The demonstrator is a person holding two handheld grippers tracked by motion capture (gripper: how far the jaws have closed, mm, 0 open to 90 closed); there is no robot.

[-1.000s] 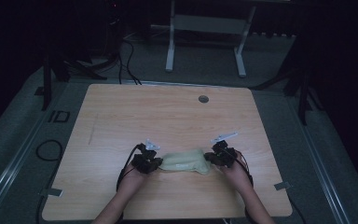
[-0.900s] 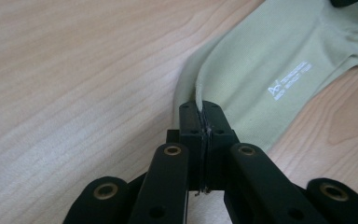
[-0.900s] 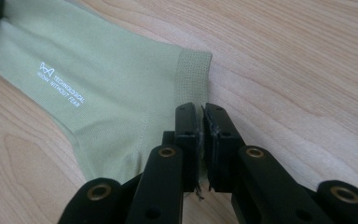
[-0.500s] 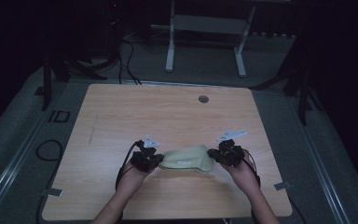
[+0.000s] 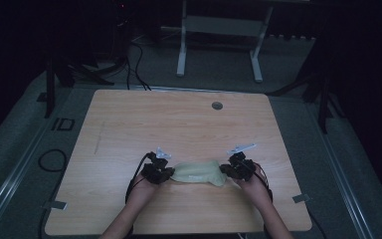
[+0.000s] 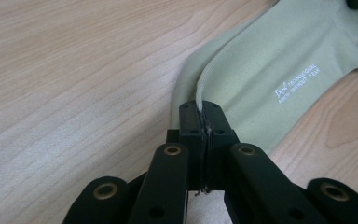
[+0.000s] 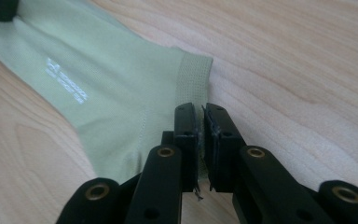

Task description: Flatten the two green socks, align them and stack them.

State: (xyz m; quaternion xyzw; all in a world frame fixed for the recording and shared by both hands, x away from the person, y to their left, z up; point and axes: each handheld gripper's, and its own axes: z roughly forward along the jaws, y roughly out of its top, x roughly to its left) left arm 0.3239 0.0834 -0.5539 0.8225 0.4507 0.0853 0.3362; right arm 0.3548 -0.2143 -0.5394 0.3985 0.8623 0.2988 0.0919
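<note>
A pale green sock point(image 5: 196, 172) with small white lettering lies flat on the wooden table point(image 5: 179, 119), near its front edge, stretched between my two grippers. My left gripper point(image 5: 165, 174) is at the sock's left end. In the left gripper view the sock point(image 6: 270, 60) has its raised edge pinched between the shut jaws of the left gripper point(image 6: 200, 109). My right gripper point(image 5: 229, 170) sits at the sock's right end. In the right gripper view the right gripper point(image 7: 200, 112) has its jaws a narrow gap apart, just beside the ribbed cuff of the sock point(image 7: 112, 93), with no fabric seen in the gap.
A round grey grommet point(image 5: 217, 105) is set in the table near its far edge. Bare wood stretches beyond the sock and to both sides. Past the table, a white metal frame point(image 5: 181, 45) and cables stand on the dark floor.
Both grippers have hardly shifted over the last second. The sock has stayed between them at the same spot.
</note>
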